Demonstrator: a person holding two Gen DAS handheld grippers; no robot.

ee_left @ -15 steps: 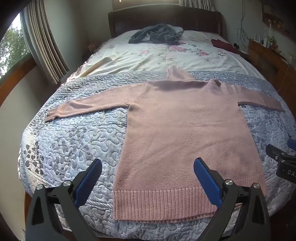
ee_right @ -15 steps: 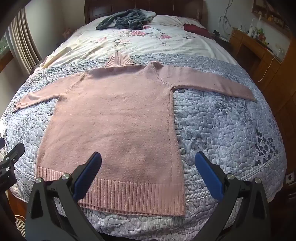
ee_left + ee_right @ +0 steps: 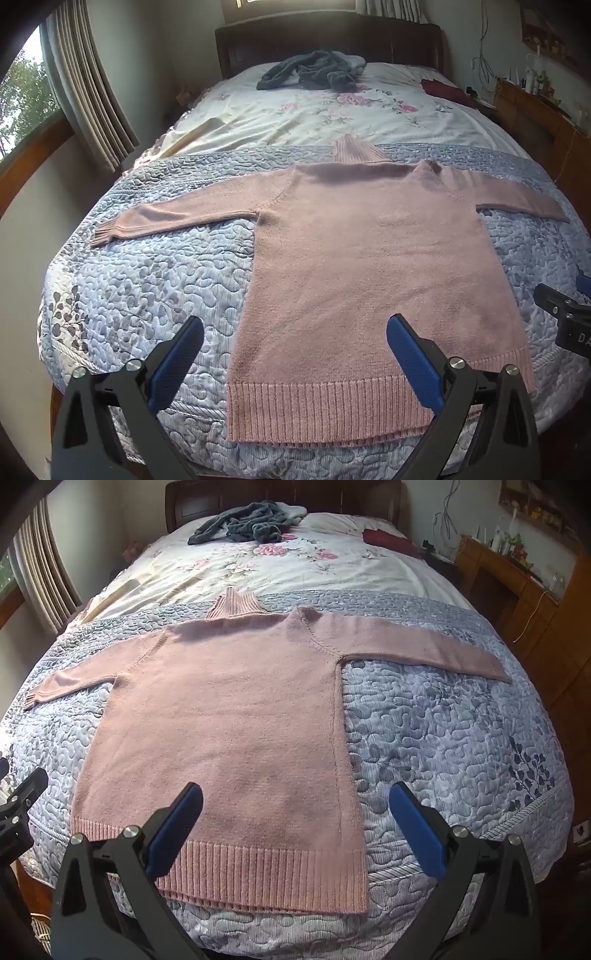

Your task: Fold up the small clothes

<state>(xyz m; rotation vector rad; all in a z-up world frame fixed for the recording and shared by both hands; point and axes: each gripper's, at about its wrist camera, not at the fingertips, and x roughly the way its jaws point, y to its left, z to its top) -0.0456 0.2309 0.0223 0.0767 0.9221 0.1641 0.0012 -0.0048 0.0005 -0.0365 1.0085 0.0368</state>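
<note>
Pink knitted sweater (image 3: 373, 273) spread flat on blue-grey quilted bedspread (image 3: 155, 280).
Left gripper (image 3: 295, 360) and right gripper (image 3: 295, 836) hang released above its hem; only the left view shows lettering, perhaps "DA".

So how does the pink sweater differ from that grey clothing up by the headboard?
The pink sweater lies spread flat with both sleeves stretched out sideways; the grey clothing is a crumpled heap. The sweater rests on the blue quilted cover at the near end of the bed, just ahead of both open grippers; the grey heap sits on the floral sheet at the far end. Neither is folded yet.
</note>
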